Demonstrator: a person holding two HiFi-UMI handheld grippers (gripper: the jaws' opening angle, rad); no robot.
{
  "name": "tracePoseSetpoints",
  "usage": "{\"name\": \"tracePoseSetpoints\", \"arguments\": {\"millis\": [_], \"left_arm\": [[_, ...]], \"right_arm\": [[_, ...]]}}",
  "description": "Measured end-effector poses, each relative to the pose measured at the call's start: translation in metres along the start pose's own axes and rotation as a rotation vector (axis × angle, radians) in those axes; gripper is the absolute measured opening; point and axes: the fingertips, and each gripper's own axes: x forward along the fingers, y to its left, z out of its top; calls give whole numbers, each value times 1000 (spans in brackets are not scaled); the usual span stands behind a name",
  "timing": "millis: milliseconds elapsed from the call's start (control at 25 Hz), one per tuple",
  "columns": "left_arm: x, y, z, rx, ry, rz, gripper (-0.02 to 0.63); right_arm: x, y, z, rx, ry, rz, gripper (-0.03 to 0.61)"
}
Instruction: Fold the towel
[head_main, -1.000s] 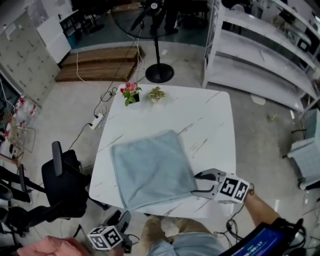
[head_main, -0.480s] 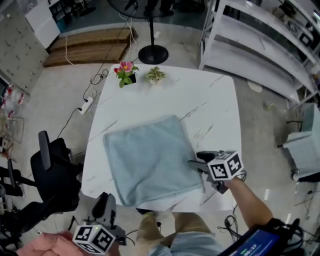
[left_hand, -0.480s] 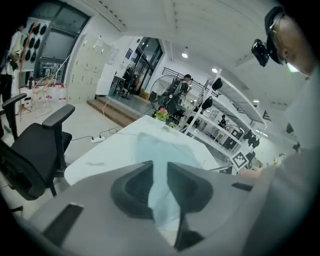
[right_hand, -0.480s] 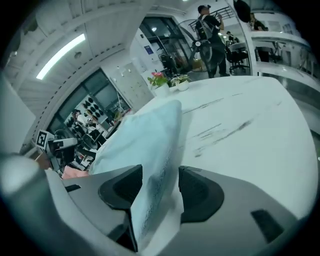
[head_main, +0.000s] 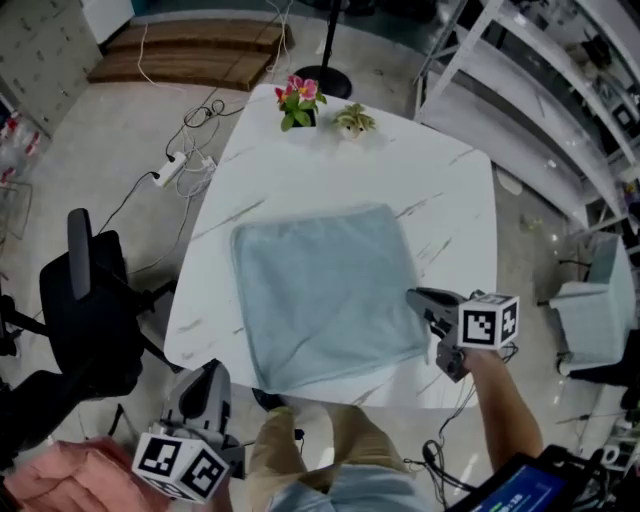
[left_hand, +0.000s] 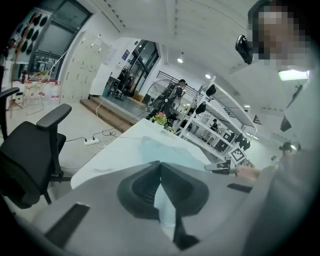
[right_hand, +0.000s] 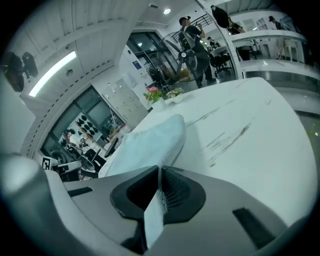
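Forearm of the person comes up from the lower right of the head view and carries the right hand-held gripper. This gripper points to the left and a little downward, at the right edge of the towel. Its jaws have just closed. In the right gripper view they press on a thin fold of the pale blue cloth, which rises from the desk up to the tips. The grip is on the right edge, nearer to the near corner.

The left hand-held gripper is held low at the bottom left, its marker cube toward the person. It points away and slightly down, by the near left corner of the desk. Its jaws also have just closed and the tips meet; whether some cloth is between them I cannot tell.

The towel lies spread flat on the near half of the desk. It is almost square, so no long axis is clear. Its sides are turned a little against the desk's edges.
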Motion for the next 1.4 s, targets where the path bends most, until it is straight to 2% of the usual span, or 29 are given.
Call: {"name": "tracePoseSetpoints", "arguments": {"millis": [160, 400, 560, 720, 960, 1120, 1200, 1280, 1400], "left_arm": [[-18, 12, 7, -4, -14, -15, 8], [-55, 27, 26, -26, -81, -41, 8], [-77, 40, 31, -54, -130, -51, 8], [-95, 60, 26, -89, -146, -33, 8], [-113, 86, 3, -138, -125, -7, 8], [-116, 97, -5, -156, -108, 4, 8], [-113, 98, -6, -161, -100, 1, 8], [-108, 94, -4, -156, -95, -14, 8], [-100, 82, 8, -133, -97, -48, 8]], "right_arm": [[-7, 50, 26, -93, -41, -7, 37], [14, 148, 47, -332, -7, 0, 38], [50, 200, 41, -500, 60, -3, 38], [105, 222, 15, -612, 157, -32, 40], [179, 210, -38, -699, 309, -120, 40], [195, 207, -47, -716, 352, -128, 38], [194, 215, -49, -719, 391, -83, 62], [181, 232, -48, -692, 413, -8, 174], [147, 262, -30, -649, 355, 93, 199]]}}
